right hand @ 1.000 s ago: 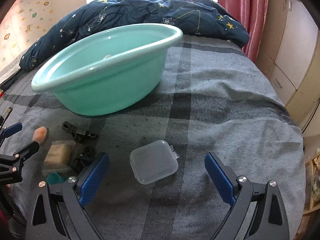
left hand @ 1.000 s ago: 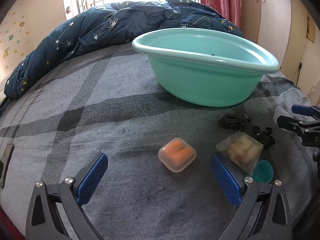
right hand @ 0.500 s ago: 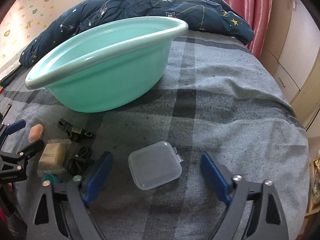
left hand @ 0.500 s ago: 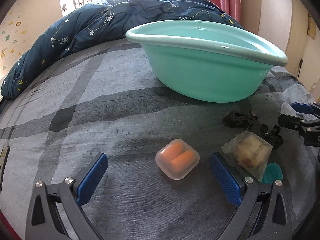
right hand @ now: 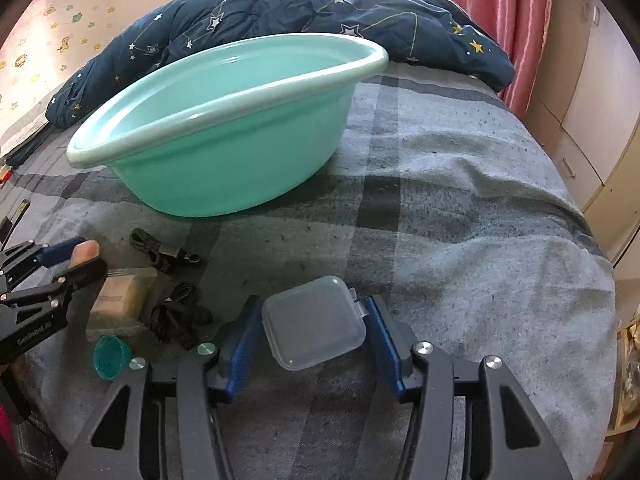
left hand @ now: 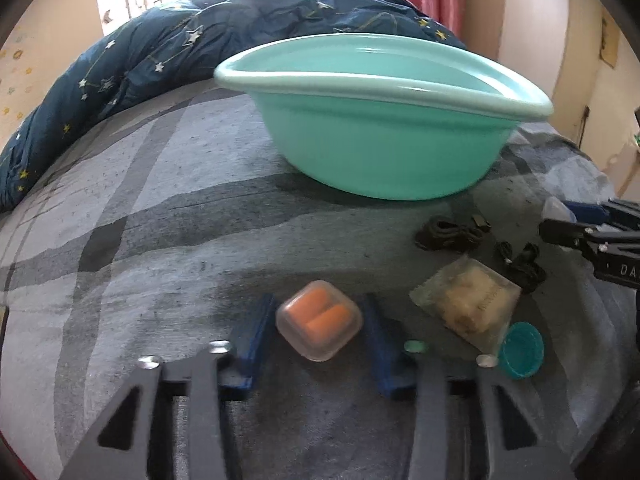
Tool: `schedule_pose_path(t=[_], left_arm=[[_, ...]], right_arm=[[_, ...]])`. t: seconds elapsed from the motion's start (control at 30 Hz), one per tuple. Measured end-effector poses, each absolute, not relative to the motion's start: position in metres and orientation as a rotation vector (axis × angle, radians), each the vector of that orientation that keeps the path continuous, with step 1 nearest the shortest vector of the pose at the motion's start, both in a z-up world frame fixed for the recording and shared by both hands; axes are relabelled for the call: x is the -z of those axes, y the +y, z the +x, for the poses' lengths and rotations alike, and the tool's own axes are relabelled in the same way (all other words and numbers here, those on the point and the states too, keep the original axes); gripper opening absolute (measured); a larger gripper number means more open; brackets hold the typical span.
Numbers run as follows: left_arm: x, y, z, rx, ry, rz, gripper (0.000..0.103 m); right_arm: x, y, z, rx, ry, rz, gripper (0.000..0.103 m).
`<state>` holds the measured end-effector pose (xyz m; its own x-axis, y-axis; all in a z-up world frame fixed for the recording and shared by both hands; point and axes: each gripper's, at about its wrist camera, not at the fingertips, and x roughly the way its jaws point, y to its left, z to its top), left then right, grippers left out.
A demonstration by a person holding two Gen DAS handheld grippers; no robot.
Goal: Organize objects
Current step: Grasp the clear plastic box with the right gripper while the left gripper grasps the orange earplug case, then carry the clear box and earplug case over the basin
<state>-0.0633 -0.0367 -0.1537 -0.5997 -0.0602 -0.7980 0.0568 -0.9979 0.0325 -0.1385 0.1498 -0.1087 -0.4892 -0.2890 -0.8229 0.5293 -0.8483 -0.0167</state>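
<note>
**Closing both tongs on two small plastic cases**

Lying on the grey plaid bed cover [right hand: 460,216], a clear case of orange earplugs [left hand: 319,320] sits between the blue pads of the left tongs [left hand: 316,330]. The jaws are closing and have come in narrow; the pads stand right at the case's sides, though whether they already press on it cannot be told through the blur. In the right wrist view the right tongs [right hand: 316,334] straddle an empty clear plastic case [right hand: 314,328], its small latch tab pointing toward the right pad. Those jaws are closing too, roughly half open, and the pads look to be just meeting the case's edges; a firm grip cannot be confirmed.

Behind both cases stands a mint green basin [left hand: 384,136], resting on the bed cover, with a navy star-print duvet [right hand: 304,12] heaped beyond it. Between the two tongs lies a cluster of small things: a snack in a clear wrapper [left hand: 472,306], a teal bottle cap [left hand: 522,350] touching the wrapper's near corner, and two bundles of black cord [left hand: 448,236], one just beside the basin's base, the other next to the wrapper. A pink curtain [right hand: 516,20] hangs at the far right
</note>
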Motion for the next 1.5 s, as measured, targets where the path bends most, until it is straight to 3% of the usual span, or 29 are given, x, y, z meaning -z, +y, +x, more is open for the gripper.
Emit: schedule_pose_path(t=[1.5], left_arm=[[0.062,0.004,-0.019,2.937,-0.046,1.244,0.046]], right_arm=[[0.032,0.16,-0.085,2.358,0.328,1.057,0.056]])
